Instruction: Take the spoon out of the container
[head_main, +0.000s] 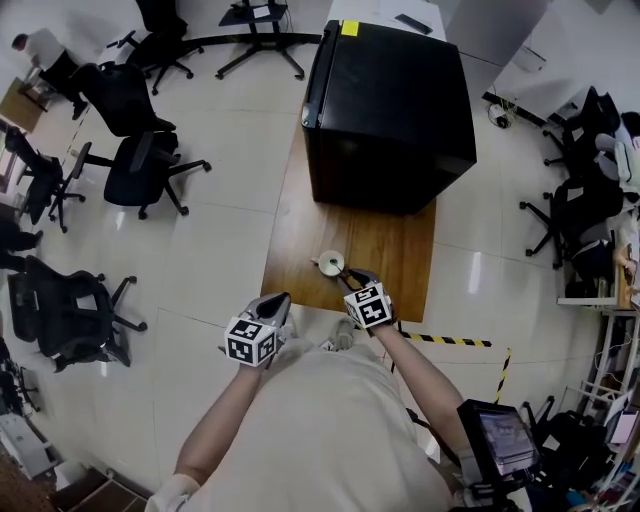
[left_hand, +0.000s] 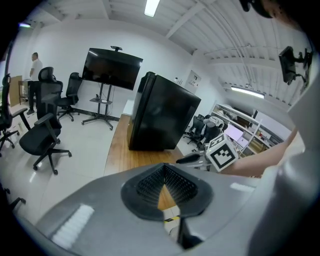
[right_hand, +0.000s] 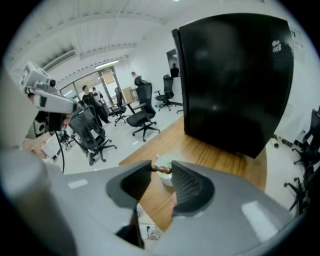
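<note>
Right claw (right_hand: 161, 168) pinches the spoon (right_hand: 161, 170) by its handle over the container (right_hand: 164, 179); left claw (left_hand: 165, 172) pressed together.

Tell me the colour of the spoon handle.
The spoon handle is dark reddish brown, best seen in the right gripper view.

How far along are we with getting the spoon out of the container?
Done: the right gripper has its jaws closed on the spoon, pinching its brown beaded handle. In hand: the handle sits directly over the container; whether the spoon's bowl has cleared the rim cannot be told. Left: lift it fully clear. The left gripper is shut, empty and off to the side.
</note>
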